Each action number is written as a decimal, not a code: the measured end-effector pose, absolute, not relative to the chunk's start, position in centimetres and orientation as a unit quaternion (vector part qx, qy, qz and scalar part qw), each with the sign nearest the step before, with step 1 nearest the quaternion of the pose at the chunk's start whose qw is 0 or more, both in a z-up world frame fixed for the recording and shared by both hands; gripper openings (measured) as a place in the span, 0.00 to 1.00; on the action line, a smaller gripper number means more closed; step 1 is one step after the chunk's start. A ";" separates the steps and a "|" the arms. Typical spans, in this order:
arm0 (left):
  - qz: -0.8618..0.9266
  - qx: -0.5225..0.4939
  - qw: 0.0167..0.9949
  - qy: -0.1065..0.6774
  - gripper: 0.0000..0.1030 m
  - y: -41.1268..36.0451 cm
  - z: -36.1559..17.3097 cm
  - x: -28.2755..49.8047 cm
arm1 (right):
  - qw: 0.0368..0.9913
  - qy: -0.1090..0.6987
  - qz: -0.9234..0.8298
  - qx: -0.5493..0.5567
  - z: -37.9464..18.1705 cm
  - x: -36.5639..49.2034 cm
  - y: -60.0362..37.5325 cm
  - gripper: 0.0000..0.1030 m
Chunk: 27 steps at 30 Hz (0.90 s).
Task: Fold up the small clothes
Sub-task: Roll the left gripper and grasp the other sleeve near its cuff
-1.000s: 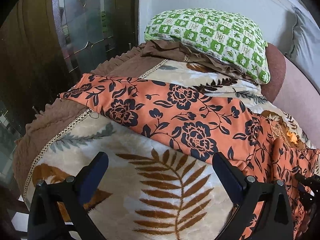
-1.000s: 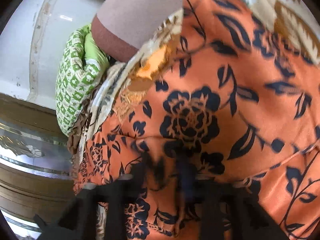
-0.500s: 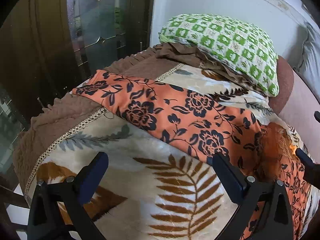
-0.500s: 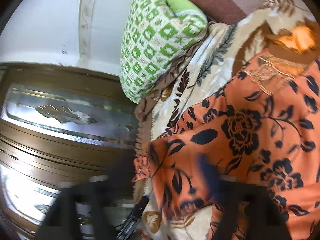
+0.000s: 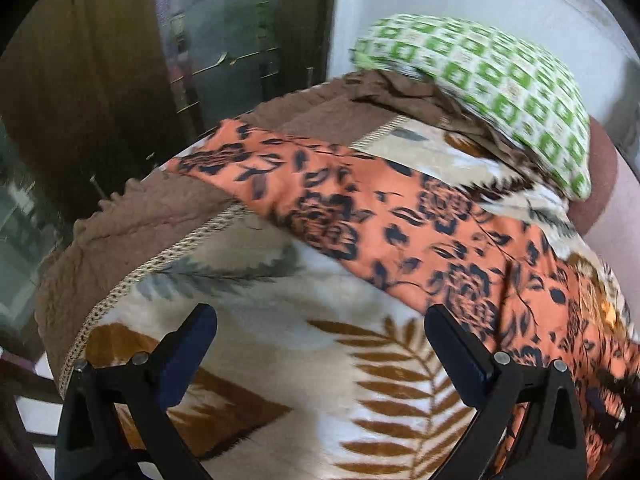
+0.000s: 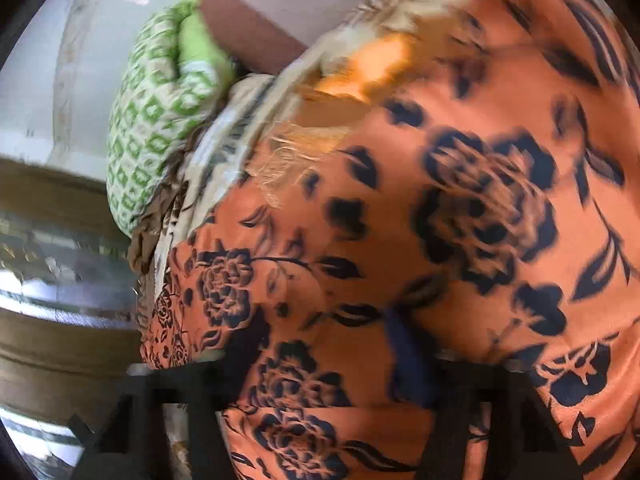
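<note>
An orange garment with dark blue flowers [image 5: 400, 216] lies as a long band across the bed, from far left to near right. My left gripper [image 5: 320, 340] is open and empty, hovering over the leaf-print blanket [image 5: 280, 360] just short of the garment's near edge. In the right wrist view the same garment [image 6: 460, 200] fills most of the frame, very close. My right gripper [image 6: 328, 344] is blurred, with orange cloth lying between and over its fingers [image 6: 408, 352]; whether it grips the cloth is unclear.
A green and white checked pillow [image 5: 500, 88] lies at the head of the bed; it also shows in the right wrist view [image 6: 160, 120]. A brown blanket border [image 5: 140, 232] hangs over the left edge. A dark wooden door with glass [image 5: 200, 40] stands behind.
The right gripper has swung back down close onto the orange cloth after lifting away. The left gripper has drifted slightly, jaws still apart.
</note>
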<state>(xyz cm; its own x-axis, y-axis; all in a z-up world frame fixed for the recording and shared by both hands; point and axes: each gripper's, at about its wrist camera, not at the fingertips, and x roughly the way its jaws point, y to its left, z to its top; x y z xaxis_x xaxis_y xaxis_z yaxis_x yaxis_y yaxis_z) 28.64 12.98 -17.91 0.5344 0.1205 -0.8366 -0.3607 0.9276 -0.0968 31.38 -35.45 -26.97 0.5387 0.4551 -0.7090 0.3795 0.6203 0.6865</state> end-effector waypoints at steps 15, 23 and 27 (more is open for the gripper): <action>0.142 -0.331 0.811 0.461 1.00 25.2 -20.6 28.4 | 0.833 0.454 0.222 0.224 -23.4 21.2 -24.7 0.51; 0.113 -0.442 0.769 0.448 1.00 27.2 -20.9 30.7 | 0.853 0.402 0.233 0.239 -24.5 17.3 -29.9 0.52; 0.101 -0.480 0.735 0.468 0.99 26.7 -22.9 32.4 | 0.843 0.405 0.240 0.261 -24.5 17.8 -31.0 0.52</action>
